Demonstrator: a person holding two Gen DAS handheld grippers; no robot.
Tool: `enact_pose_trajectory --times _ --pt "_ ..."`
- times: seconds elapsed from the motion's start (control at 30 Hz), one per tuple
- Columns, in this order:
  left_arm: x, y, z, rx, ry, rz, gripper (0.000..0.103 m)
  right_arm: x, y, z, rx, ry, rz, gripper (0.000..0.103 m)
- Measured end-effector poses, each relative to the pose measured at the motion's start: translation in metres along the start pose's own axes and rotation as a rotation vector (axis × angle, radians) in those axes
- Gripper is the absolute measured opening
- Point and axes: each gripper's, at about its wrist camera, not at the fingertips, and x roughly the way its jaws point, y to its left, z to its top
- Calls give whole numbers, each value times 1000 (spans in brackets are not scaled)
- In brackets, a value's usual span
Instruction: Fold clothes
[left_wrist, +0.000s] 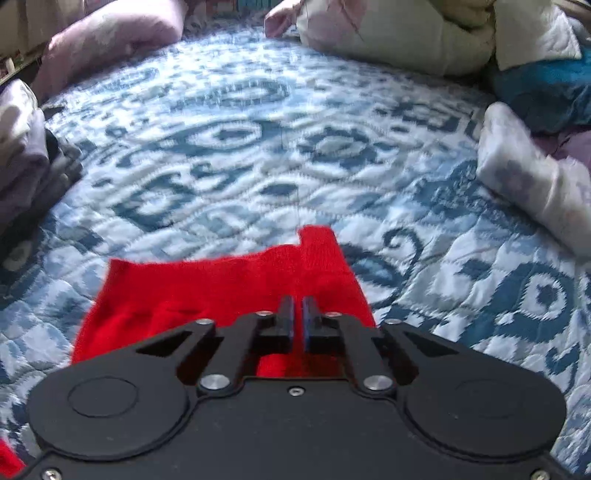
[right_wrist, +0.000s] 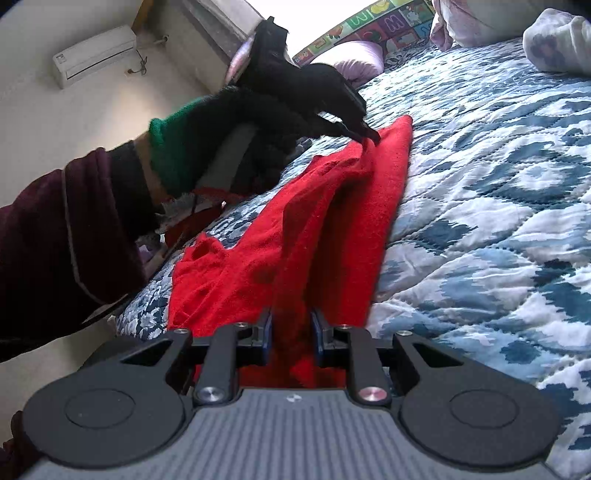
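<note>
The quilted bed carries the red garment near its front edge, stretched between both claws. The left claw is clenched on one end, the right claw clenched on bunched cloth. Uneven tension could slip a grip, leaving the fold crooked.

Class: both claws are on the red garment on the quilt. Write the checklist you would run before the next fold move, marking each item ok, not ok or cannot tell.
1. Left claw pinching red garment: ok, fingers nearly closed on the cloth.
2. Right claw gripping garment: ok, fabric bunched between its fingers.
3. Garment lying flat: not ok, rumpled.
4. Quilt bare ahead: ok.
5. Edges aligned: cannot tell.
</note>
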Motion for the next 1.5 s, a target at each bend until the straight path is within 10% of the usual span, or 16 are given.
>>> enact_pose_trajectory --times 0.67,0.87,1.17,1.5 --pt "19 -30 5 25 -74 18 2 0 -15 2 105 20 44 23" --pt "3 -25 -7 88 -90 51 26 -9 -11 6 102 23 43 44" --pt "-42 71 -46 -226 -103 -43 39 -37 13 11 -118 -140 -127 38" --pt "0 71 -41 -267 -48 -171 35 2 36 13 -282 -124 -183 33"
